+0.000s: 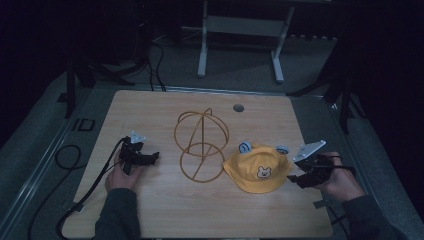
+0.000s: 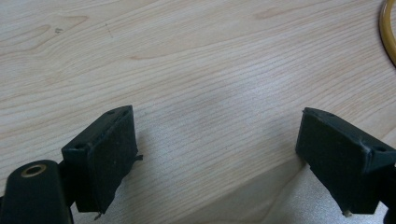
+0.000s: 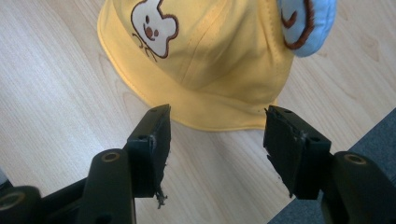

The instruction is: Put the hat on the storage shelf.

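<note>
The soft yellow cloth bucket hat with a bear face and pale blue ears (image 1: 259, 170) lies flat on the light wooden desk (image 1: 150, 215), toward its right side, just beside the golden wire hat stand of crossed hoops (image 1: 201, 145) but apart from it. The right gripper (image 3: 215, 140) sits low at the hat's right brim, jaws spread wide and holding nothing, the brim edge just ahead of the gap between them.

Here's the danger: that brim is thin, limp fabric lying flush on the wood. Close too high and the jaws could meet on air; come in too flat and they might shove the hat sideways into the wire stand, which looks light enough to tip or skid. A pinch on one layer of brim could also let the crown sag and fold when lifted.

The right hand (image 1: 340, 182) angles its gripper inward and down toward the hat. Over on the left, the left gripper (image 1: 141, 159) rests low near the desk, pointing toward the stand, jaws open and empty, well clear of the hat.
</note>
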Motion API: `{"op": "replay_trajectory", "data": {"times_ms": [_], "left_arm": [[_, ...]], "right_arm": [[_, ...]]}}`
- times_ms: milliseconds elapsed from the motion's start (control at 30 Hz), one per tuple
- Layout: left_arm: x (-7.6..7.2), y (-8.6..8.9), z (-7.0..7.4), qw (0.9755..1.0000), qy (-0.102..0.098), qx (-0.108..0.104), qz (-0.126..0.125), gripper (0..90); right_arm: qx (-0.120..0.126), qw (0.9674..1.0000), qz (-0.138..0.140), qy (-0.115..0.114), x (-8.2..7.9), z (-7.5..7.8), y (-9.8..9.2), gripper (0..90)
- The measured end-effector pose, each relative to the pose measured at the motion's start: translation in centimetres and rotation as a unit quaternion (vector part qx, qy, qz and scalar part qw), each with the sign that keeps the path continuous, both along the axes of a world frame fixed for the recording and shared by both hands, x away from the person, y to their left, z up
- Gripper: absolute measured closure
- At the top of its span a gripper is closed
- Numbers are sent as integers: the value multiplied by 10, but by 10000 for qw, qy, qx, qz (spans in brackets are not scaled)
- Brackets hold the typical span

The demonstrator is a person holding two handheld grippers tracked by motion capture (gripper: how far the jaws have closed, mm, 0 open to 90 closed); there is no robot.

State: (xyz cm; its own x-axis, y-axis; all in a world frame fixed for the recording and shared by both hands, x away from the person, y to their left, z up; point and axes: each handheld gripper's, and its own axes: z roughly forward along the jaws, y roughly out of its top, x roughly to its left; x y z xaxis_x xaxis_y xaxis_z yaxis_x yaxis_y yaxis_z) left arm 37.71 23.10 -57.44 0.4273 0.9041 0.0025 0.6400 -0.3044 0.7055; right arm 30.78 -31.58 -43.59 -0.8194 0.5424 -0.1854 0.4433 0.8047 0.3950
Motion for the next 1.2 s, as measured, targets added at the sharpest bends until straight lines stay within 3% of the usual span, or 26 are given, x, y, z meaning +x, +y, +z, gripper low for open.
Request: {"op": "replay_trajectory", "data": {"times_ms": [800, 900, 1200], "left_arm": [[0, 0, 0, 10000, -3, -3, -10, 126], [0, 0, 0, 10000, -2, -3, -9, 126], [0, 0, 0, 10000, -3, -3, -10, 126]], "right_arm": [[-64, 9993, 349, -70, 11, 26, 12, 388], [-46, 9991, 398, -121, 14, 34, 14, 379], [-231, 9975, 656, -99, 20, 41, 27, 385]]}}
